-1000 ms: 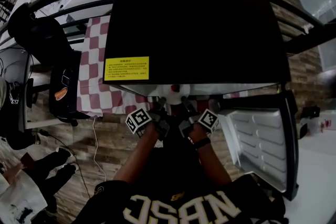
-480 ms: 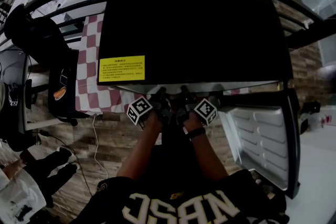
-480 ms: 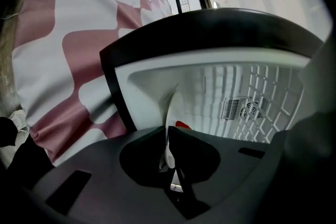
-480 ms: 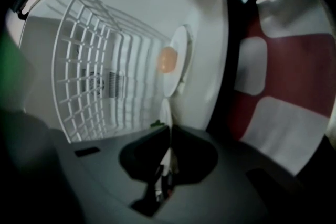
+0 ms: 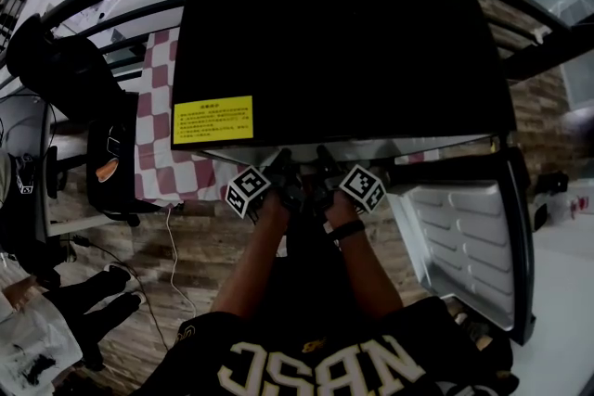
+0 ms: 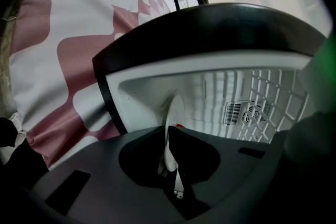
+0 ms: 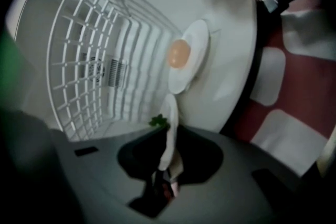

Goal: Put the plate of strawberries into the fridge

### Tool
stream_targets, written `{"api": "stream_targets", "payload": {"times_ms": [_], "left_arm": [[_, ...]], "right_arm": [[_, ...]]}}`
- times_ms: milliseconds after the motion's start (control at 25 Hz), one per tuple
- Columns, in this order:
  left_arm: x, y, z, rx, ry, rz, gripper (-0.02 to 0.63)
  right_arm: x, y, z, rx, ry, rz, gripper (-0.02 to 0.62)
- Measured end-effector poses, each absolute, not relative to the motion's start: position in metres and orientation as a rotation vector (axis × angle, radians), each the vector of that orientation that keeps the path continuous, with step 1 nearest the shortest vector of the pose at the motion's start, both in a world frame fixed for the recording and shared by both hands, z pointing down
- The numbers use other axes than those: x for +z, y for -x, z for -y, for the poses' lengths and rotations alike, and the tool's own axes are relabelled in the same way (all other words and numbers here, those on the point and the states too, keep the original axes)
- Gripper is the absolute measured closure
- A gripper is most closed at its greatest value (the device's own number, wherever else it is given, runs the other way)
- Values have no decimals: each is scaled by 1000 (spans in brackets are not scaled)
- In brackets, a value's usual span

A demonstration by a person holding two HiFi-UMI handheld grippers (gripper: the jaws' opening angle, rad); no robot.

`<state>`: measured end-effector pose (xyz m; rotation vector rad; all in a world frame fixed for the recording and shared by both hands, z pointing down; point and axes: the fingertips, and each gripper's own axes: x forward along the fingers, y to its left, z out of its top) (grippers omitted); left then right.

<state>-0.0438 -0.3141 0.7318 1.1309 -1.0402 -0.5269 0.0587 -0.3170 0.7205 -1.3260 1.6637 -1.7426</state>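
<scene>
The white plate of strawberries [image 6: 170, 134] shows edge-on, held from both sides inside the open black fridge [image 5: 343, 32]. My left gripper [image 6: 170, 165] is shut on its rim, and a bit of red strawberry [image 6: 180, 126] peeks past it. My right gripper [image 7: 167, 165] has the opposite rim of the plate [image 7: 169, 128] between its jaws, beside a green leaf [image 7: 159, 121]; its jaws are opening. In the head view the left gripper [image 5: 281, 173] and the right gripper [image 5: 323, 172] reach under the fridge's top edge, which hides the plate.
Another white plate [image 7: 195, 44] with a round orange food [image 7: 179, 53] sits deeper in the fridge. A white wire shelf [image 7: 94, 50] lines the interior. The fridge door [image 5: 464, 246] hangs open at the right. A red-and-white checked cloth [image 5: 172, 107] lies left, by a dark chair [image 5: 111, 153].
Both grippers have moved forward, further under the fridge's top edge, and stand closer together. The fridge door has stayed open.
</scene>
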Motion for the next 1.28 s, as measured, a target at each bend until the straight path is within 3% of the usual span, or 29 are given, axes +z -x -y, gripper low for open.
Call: {"api": "stream_targets", "payload": {"times_ms": [120,240,360,560,760,1280], "left_arm": [[731,46,315,-524,-1138,1058,580],[726,43,314,-513,-1172,1051,577],[725,40,310,-491,-1184,1041,529],[722,38,307,-468,-1204,1033,508],[718,36,306,-412,-1250,1034,493],[712,38,281,-55,-1506,1142,445]], "right_arm": [[718,-55,318,-1742,1344,-1695,507],[711,-54,320,-1724,1356,-1693,429],[706,-54,320,-1707,1402,-1762,357],[707,-48,315,-1753,1428,-1930,333],[708,-46,311,-1660,1616,-2246,256],[688,-79,289,-1266,1914,-2441,251]]}}
